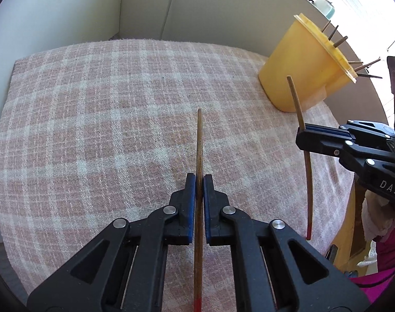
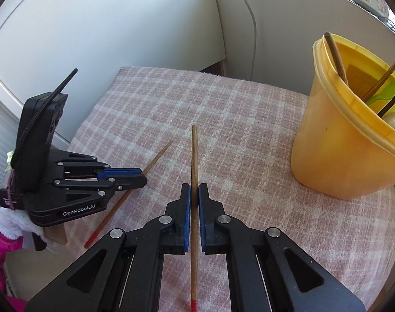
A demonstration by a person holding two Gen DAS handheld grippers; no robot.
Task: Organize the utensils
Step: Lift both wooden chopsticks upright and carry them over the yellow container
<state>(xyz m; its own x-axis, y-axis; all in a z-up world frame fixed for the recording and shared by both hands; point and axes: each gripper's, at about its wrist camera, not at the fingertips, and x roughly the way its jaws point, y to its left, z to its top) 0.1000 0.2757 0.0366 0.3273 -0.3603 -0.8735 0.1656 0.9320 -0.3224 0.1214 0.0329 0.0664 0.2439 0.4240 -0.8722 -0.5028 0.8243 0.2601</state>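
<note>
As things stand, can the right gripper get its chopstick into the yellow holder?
Probably yes. The right gripper is shut on its chopstick, and the yellow holder stands open-topped nearby with only bare cloth between. The sticks already inside leave room.

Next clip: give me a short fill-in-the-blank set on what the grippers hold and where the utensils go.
1. Each gripper, left gripper and right gripper, is shut on one wooden ____.
2. The thick end of the left chopstick is painted ____.
3. The holder on the checked cloth is coloured ____.
4. A small ____ spoon sits inside it.

Missing words: chopstick; red; yellow; green
</note>
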